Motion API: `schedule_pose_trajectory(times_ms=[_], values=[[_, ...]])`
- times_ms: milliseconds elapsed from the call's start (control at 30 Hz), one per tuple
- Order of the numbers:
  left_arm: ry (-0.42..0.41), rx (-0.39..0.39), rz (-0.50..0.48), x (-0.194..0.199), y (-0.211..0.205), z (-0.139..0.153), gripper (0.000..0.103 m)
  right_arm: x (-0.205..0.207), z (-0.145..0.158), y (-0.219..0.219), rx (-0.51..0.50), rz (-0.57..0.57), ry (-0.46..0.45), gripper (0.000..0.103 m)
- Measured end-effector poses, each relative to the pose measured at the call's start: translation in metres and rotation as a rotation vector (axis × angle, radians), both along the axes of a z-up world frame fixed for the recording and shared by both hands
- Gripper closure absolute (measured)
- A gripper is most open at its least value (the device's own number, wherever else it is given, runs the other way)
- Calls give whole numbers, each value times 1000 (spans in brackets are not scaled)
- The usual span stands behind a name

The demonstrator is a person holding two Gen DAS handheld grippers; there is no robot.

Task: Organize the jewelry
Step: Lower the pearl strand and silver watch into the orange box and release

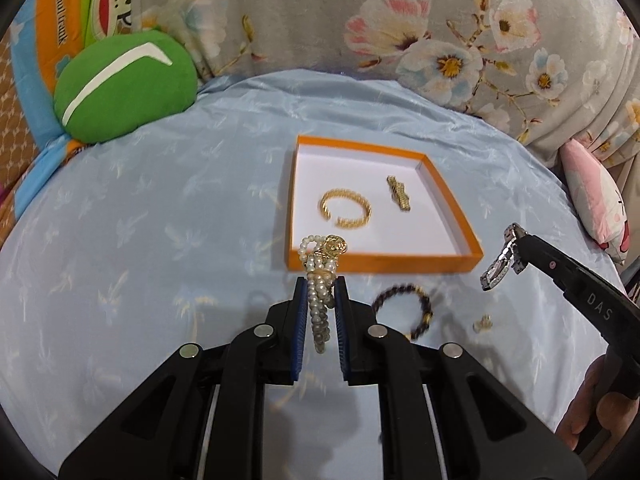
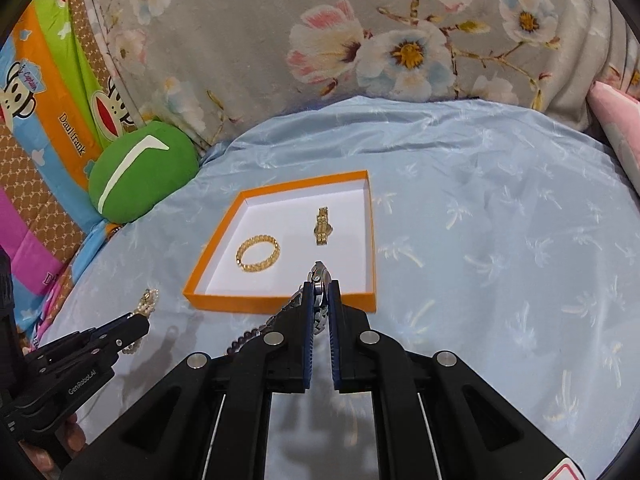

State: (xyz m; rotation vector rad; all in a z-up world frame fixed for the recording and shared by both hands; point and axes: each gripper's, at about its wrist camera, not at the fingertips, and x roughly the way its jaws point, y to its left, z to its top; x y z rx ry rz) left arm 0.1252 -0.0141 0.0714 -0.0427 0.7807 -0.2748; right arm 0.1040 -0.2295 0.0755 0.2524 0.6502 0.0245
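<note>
Landmark for all entries: the orange tray (image 1: pixel 384 261), white inside, lying on the bed.

Hard to read:
- Dark bead bracelet (image 1: pixel 404 312), on the sheet just outside the tray's near wall; blurred in my left view, and in my right view only a short run of beads (image 2: pixel 244 338) shows beside my right tongs.
- Small gold piece (image 1: pixel 483 322), near the tray's near right corner; too blurred to name.
- Silver watch (image 1: pixel 502 258), its case hidden between the pads, only the link band hanging free.
- Pearl bracelet (image 1: pixel 320 280), lower loops in shadow between my pads; in the right view mostly hidden behind my left tongs.
- Hands: only fingers at the frame edges.

Tongs:
- My left tongs (image 1: pixel 320 292), clenched on the pearl bracelet with its gold rose charm, held above the sheet just short of the tray's near wall.
- My right tongs (image 2: pixel 320 300), clamped tight on the silver watch, over the tray's near wall.

Inside the tray:
- Open gold bangle (image 1: pixel 346 208), left of centre.
- Gold watch (image 1: pixel 399 193), right of the bangle, apart from it.

Surroundings:
- Pale blue sheet (image 1: pixel 160 220) with faint palm print under the tray.
- Grey floral cover (image 1: pixel 400 20) behind the tray.
- Green cushion (image 1: pixel 124 84) far left of the tray.
- Cartoon monkey blanket (image 2: pixel 48 112) beyond the cushion.
- Pink pillow (image 1: pixel 596 208) far right.
</note>
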Motion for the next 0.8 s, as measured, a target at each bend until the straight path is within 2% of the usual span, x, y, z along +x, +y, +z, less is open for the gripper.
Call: schedule_pose_trajectory(times_ms=[200,367,633,800], values=[[-19,-7,-16,45,-13,14,90,43,0,-1,-7,18,2,97],[-21,-15,-29,85,-25,18,90,74,-20,1,-6,42,48,97],[0,56,-50,140,-56,2,90,106,-56,7,-46,65,121,97],[43,65,-42,172,-72,-15,90,114,-67,6,-54,65,139,97]])
